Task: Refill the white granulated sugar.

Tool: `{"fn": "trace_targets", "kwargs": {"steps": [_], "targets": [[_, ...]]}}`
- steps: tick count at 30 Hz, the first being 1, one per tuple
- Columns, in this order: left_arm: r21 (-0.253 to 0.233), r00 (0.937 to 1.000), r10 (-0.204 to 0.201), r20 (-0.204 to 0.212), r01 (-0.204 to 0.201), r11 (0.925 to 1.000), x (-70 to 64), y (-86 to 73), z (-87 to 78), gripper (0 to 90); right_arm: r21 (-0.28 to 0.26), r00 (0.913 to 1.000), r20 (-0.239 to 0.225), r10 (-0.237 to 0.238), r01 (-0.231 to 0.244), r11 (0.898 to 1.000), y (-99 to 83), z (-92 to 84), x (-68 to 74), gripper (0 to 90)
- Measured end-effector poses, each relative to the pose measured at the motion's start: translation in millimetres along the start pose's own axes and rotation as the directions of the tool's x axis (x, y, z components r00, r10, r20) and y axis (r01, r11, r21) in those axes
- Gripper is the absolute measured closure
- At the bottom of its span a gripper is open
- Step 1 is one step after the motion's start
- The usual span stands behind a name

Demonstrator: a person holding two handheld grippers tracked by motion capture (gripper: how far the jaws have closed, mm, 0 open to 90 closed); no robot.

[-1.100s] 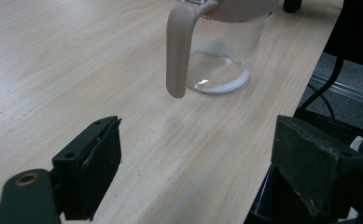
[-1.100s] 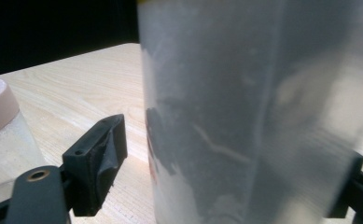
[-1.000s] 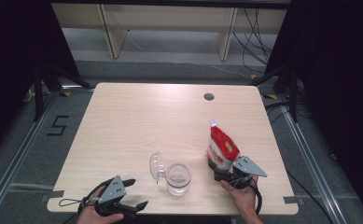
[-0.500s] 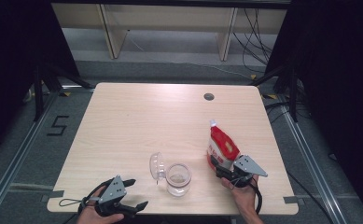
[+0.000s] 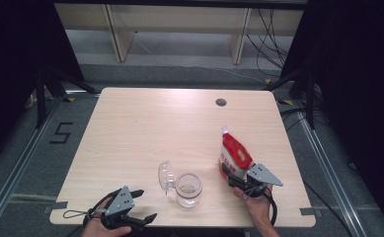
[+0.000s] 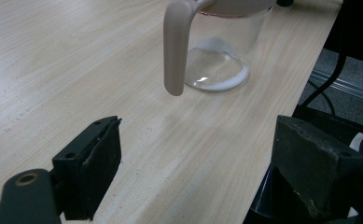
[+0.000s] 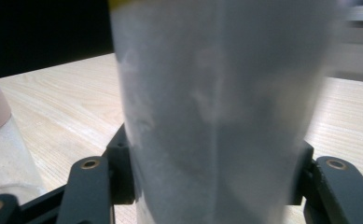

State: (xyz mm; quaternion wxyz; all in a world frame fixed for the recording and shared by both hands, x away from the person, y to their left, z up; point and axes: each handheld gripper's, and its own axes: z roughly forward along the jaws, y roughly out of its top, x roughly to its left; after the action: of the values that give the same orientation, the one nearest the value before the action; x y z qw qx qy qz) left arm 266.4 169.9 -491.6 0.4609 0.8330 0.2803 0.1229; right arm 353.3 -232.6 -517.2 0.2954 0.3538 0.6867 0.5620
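A red and white spouted pouch [image 5: 234, 154] stands upright near the table's front right. My right gripper [image 5: 230, 177] reaches its lower part from the near side. Its jaws have just been closing, and in the right gripper view both pads lie against the pouch [image 7: 216, 116]. A clear glass jar [image 5: 188, 190] with a little white powder in the bottom stands at front centre, its hinged lid [image 5: 166, 175] swung open to the left. My left gripper [image 5: 145, 204] rests at the front left edge, open and empty. In the left gripper view the jar [image 6: 221, 60] stands ahead of the left gripper [image 6: 198, 158].
The light wooden table [image 5: 155, 128] has a small dark cable hole [image 5: 221, 102] at the back right. Pale shelving [image 5: 179, 29] stands beyond the far edge. Floor rails run along both sides, and a "5" mark [image 5: 61, 133] is on the floor at left.
The right gripper's jaws have drawn in on the base of the pouch. Both hands, the jar and the pouch stay where they were.
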Motion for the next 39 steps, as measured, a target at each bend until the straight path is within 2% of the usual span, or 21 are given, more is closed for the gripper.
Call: {"fn": "trace_targets", "kwargs": {"steps": [2,3,4,5,7,8,10,11,14,17,18,19,21,24,29,32,33,34,35,36,39], "targets": [[0.001,1.0000,-0.007,0.001,0.007,1.0000,-0.6,-0.1,0.1,15.7,-0.006,1.0000,0.002,-0.009,0.009,1.000,0.0,0.5,-2.0,43.3],[-0.003,1.0000,-0.006,0.004,0.006,1.0000,-0.6,-0.2,0.3,15.7,-0.004,0.9996,0.006,0.028,-0.028,1.000,0.3,-0.8,1.4,44.0],[-0.001,1.0000,-0.005,0.005,0.005,1.0000,-0.5,-0.1,0.2,15.7,-0.013,1.0000,-0.006,0.003,-0.003,1.000,1.1,0.4,-0.6,44.7],[-0.001,1.0000,-0.005,0.004,0.005,1.0000,-0.5,-0.1,0.1,15.7,0.017,0.9999,0.011,0.004,-0.004,1.000,2.4,-1.6,0.1,45.3],[0.006,1.0000,0.001,0.000,-0.001,1.0000,0.0,0.1,-0.7,15.7,0.008,0.9998,0.010,0.016,-0.016,1.000,2.7,-1.7,0.3,45.7],[0.005,1.0000,0.001,-0.001,-0.001,1.0000,0.2,0.1,-0.8,15.7,0.015,1.0000,0.000,-0.008,0.008,1.000,4.0,-1.4,-2.3,45.8],[0.002,1.0000,-0.004,-0.001,0.004,1.0000,0.1,0.1,-0.5,15.7,0.028,0.9995,-0.022,0.023,-0.022,0.999,4.8,-2.4,0.4,46.1],[0.001,1.0000,-0.004,-0.001,0.004,1.0000,0.2,0.1,-0.5,15.7,0.039,0.9994,0.006,0.035,-0.036,0.999,5.4,-3.4,1.4,46.2],[0.008,1.0000,0.008,-0.002,-0.008,0.9999,1.5,0.2,-1.2,15.7,0.064,0.9998,-0.020,0.009,-0.008,0.998,7.9,-4.7,-0.5,46.5],[0.019,0.9996,0.024,-0.014,-0.023,0.9996,2.8,0.1,-2.0,15.7,0.059,0.9997,-0.019,0.015,-0.014,0.998,9.1,-5.3,-0.4,46.7],[0.013,0.9996,0.022,-0.016,-0.022,0.9997,2.8,-0.1,-1.5,15.7,0.075,0.9999,0.007,0.015,-0.016,0.997,10.0,-7.2,1.6,46.8],[0.007,0.9996,0.017,-0.023,-0.016,0.9998,2.4,-0.2,-1.0,15.7,0.084,0.9997,0.005,-0.022,0.022,0.996,10.9,-6.2,-0.2,46.8],[0.003,0.9998,0.013,-0.018,-0.013,0.9999,1.3,0.4,-2.2,15.8,0.082,0.9991,0.036,-0.021,0.018,0.996,12.3,-8.6,0.9,46.9],[-0.001,0.9997,0.014,-0.018,-0.014,0.9999,1.5,0.7,-2.5,15.8,0.069,0.9925,0.054,-0.109,0.105,0.992,15.9,-11.4,-1.7,47.1],[-0.012,0.9998,-0.003,-0.020,0.003,0.9999,0.8,-0.2,-1.2,15.8,0.063,0.9877,0.059,-0.145,0.141,0.988,24.0,-17.4,1.6,47.2],[-0.007,0.9994,0.030,-0.019,-0.030,0.9995,3.0,0.8,-2.2,15.8,0.067,0.9812,0.058,-0.184,0.180,0.981,26.6,-20.5,3.9,47.3],[-0.009,0.9998,-0.005,-0.021,0.005,0.9999,1.1,0.0,-2.0,15.8,0.075,0.9832,0.043,-0.178,0.174,0.982,28.3,-22.3,5.6,47.3],[0.004,0.9997,0.010,-0.023,-0.010,0.9999,2.9,0.0,-2.7,15.8,0.067,0.9812,0.050,-0.186,0.183,0.981,30.1,-24.1,5.9,47.3],[0.003,0.9997,0.008,-0.024,-0.008,1.0000,3.2,-0.3,-2.3,15.8,0.057,0.9686,0.077,-0.236,0.232,0.971,33.0,-26.2,4.9,47.3],[-0.004,0.9998,-0.003,-0.019,0.003,1.0000,2.8,-0.5,-1.5,15.8,0.048,0.9694,0.070,-0.235,0.232,0.972,35.5,-28.2,8.1,47.3],[-0.011,0.9998,-0.005,-0.018,0.004,0.9999,2.8,-1.0,-0.9,15.8,0.054,0.9497,0.066,-0.306,0.303,0.951,41.8,-34.5,13.4,47.4]]}}
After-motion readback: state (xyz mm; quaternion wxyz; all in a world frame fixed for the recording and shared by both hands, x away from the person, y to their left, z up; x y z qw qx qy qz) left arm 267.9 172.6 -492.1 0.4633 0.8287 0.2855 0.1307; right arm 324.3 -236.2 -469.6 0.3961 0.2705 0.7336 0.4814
